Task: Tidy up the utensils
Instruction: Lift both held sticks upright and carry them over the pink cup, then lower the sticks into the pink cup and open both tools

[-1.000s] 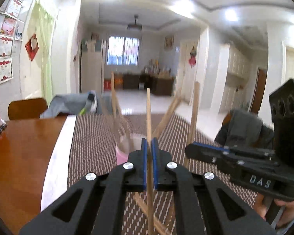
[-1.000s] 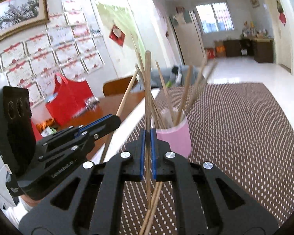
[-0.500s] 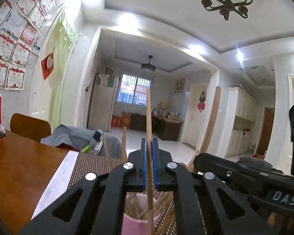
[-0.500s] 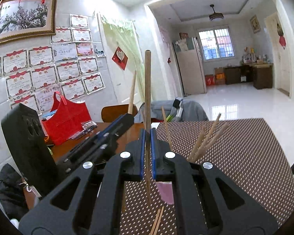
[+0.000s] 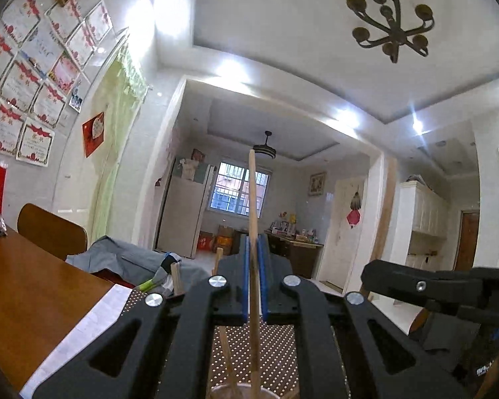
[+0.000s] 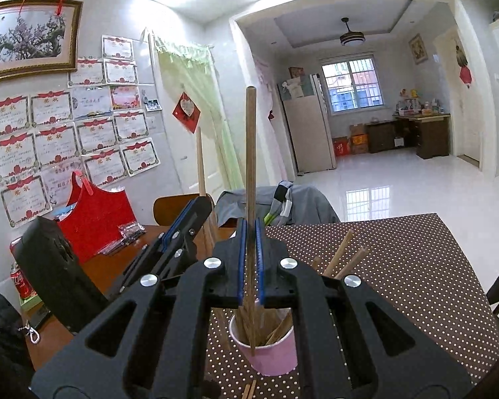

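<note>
My left gripper (image 5: pixel 254 279) is shut on a light wooden chopstick (image 5: pixel 252 206), held upright with its lower end over the rim of the pink cup (image 5: pixel 243 392) at the bottom edge. My right gripper (image 6: pixel 250 259) is shut on a darker wooden chopstick (image 6: pixel 250 153), also upright, its lower tip just over or inside the pink cup (image 6: pixel 266 342), which holds several chopsticks. The left gripper (image 6: pixel 186 229) shows in the right wrist view with its chopstick (image 6: pixel 200 159). The right gripper (image 5: pixel 376 272) shows in the left wrist view.
The cup stands on a brown dotted mat (image 6: pixel 399 266) on a wooden table (image 5: pixel 23 286). Loose chopsticks (image 6: pixel 249 390) lie on the mat by the cup. A red bag (image 6: pixel 96 212), a red can (image 6: pixel 20 282), a chair (image 5: pixel 50 232) and grey clothing (image 6: pixel 276 202) are behind.
Both grippers have risen and tilted upward with their chopsticks and moved over the pink cup. The cup has slid to the bottom of both views.
</note>
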